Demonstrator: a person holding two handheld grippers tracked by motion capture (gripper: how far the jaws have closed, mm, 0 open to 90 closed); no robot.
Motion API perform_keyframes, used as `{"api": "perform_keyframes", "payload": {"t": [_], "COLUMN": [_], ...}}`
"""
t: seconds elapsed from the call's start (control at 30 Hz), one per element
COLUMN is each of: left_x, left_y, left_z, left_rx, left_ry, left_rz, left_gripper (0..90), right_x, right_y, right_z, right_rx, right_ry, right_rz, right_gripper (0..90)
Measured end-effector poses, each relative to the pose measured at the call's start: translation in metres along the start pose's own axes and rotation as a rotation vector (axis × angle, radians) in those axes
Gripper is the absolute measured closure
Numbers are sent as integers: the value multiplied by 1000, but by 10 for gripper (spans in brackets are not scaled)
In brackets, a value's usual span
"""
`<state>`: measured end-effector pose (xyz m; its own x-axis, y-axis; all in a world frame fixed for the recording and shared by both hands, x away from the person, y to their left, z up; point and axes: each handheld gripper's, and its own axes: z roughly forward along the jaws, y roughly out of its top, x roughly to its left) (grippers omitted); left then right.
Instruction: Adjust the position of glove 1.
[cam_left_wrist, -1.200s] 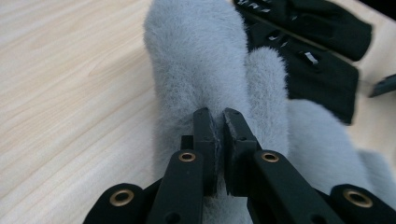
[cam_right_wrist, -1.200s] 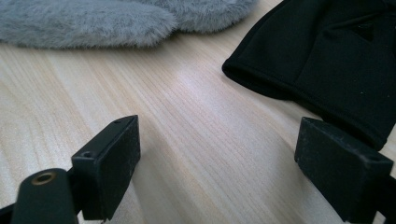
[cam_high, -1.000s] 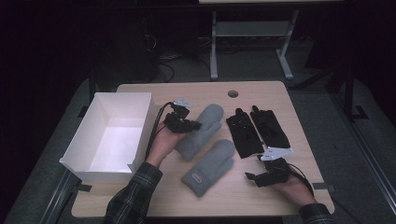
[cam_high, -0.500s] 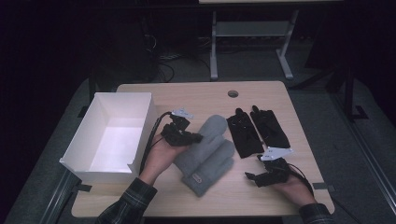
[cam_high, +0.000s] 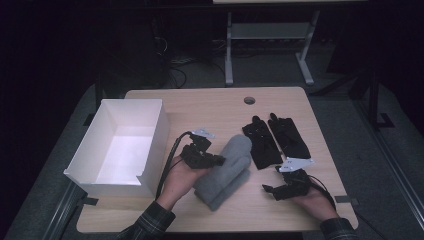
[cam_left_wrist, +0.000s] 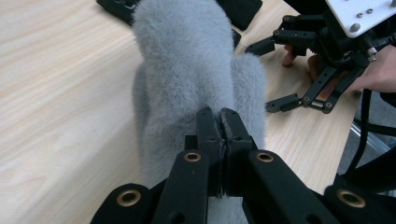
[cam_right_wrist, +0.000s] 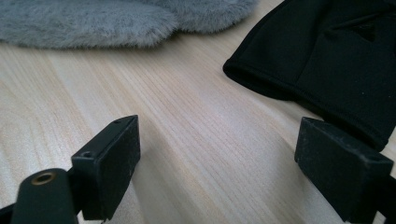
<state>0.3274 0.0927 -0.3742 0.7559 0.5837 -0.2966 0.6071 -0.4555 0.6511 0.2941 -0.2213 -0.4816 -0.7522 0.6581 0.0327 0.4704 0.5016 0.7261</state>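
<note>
the grey furry mittens (cam_high: 227, 170) lie stacked near the middle of the wooden table (cam_high: 210, 105), one on top of the other, the upper one reaching toward the far side and the lower one showing along the near right edge. in the left gripper view the top grey mitten (cam_left_wrist: 187, 70) runs away from the camera with the second mitten peeking out on both sides beneath it. the left gripper (cam_high: 212, 160) sits at the left edge of the stack, and its own view shows the two black jaws pressed together with grey fur pinched between them, so it is clamped on the upper mitten; the left hand (cam_high: 177, 177) holds it from the near side, with a cable (cam_high: 170, 157) looping back along the box. just right of the mittens a pair of black gloves (cam_high: 275, 140) lies flat side by side, fingers pointing away. the right gripper (cam_high: 275, 190) rests low over bare wood near the front right of the table, jaws well apart and holding nothing; its own view shows the wood between the jaws, a black glove cuff (cam_right_wrist: 322, 65) to the right and grey fur (cam_right_wrist: 93, 21) across the top. the right hand (cam_high: 312, 202) is behind it. a white open box (cam_high: 152, 135) stands at the table's left edge.
</note>
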Motion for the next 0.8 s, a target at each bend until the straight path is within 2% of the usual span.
{"api": "perform_keyframes", "payload": {"t": [0.13, 0.43, 0.57, 0.63, 0.8], "left_x": [-2, 3, 7, 7, 7], "left_y": [-2, -7, -9, -10, -9], "left_z": [8, 21, 26, 26, 14], "left_rx": [19, 25, 20, 17, -36], "left_ry": [-15, 11, 12, 15, 12], "left_rz": [-11, -29, -22, -2, 24], "left_gripper": [884, 883, 870, 834, 651], "right_x": [0, 0, 0, 0, 1], "right_y": [0, 0, 0, 0, 1], "right_z": [0, 0, 0, 0, 0], "right_rx": [0, 0, 1, 0, 7], "right_ry": [0, 0, 0, 0, 10], "right_rz": [0, 0, -1, 0, 0], "right_gripper": [141, 141, 141, 140, 133]}}
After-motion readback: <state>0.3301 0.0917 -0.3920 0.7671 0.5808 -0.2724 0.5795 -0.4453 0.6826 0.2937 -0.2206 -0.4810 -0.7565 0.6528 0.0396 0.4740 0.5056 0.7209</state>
